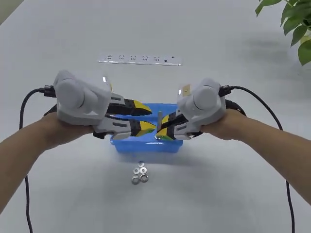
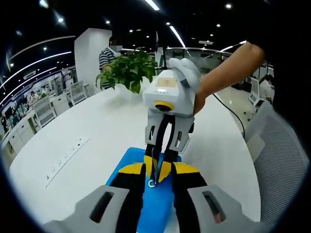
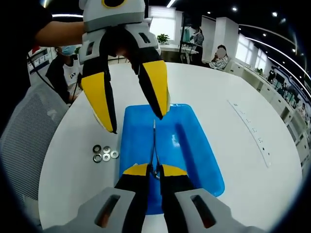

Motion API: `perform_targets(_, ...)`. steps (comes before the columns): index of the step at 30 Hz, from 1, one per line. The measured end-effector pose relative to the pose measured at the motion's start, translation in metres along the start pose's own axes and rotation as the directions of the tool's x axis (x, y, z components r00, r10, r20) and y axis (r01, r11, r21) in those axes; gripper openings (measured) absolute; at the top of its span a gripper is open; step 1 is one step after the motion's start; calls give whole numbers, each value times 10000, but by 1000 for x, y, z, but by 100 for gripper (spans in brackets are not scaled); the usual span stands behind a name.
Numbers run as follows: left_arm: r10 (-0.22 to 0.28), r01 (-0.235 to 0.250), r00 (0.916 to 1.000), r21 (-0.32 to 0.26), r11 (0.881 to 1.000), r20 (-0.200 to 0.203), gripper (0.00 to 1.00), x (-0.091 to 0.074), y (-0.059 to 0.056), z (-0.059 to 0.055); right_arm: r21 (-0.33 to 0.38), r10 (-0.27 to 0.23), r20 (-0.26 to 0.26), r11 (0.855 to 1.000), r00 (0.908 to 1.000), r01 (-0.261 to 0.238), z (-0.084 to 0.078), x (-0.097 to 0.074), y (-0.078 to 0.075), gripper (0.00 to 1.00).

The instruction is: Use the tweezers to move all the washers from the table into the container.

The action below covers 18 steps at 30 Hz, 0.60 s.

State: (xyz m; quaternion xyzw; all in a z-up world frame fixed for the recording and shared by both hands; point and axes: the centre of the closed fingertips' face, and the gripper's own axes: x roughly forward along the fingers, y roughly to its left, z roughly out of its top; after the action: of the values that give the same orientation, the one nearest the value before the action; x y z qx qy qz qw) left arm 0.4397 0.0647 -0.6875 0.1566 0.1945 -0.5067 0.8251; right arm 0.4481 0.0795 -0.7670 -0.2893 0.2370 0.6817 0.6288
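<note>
While R gripper (image 3: 154, 170) pinches tweezers (image 3: 154, 141) over container (image 3: 194, 145), L gripper (image 3: 137, 124) gapes.

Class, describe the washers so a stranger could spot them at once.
On the white table, find the blue container near its middle. Just on the person's side of it lies a tight cluster of washers: flat silver rings, far smaller than anything nearby.

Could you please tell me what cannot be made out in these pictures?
- tweezers, lower end: in the head view it is hidden behind the right gripper, so I cannot tell whether it holds anything.
- container, inside: in the head view it is largely covered by the left gripper and the right gripper.
- washers: in the head view they are too small and bunched to count.
</note>
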Motion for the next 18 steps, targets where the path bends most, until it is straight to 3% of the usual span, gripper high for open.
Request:
perform_targets(14, -217, 212, 9997, 407, 9989, 101, 8, 13, 3, 8, -227, 113, -70, 9997, 9999, -115, -1, 0, 1, 9)
perform_targets(18, -286, 282, 9996, 449, 9986, 76, 7, 13, 3, 7, -377, 130, -138, 9992, 9998, -135, -1, -1, 1, 9)
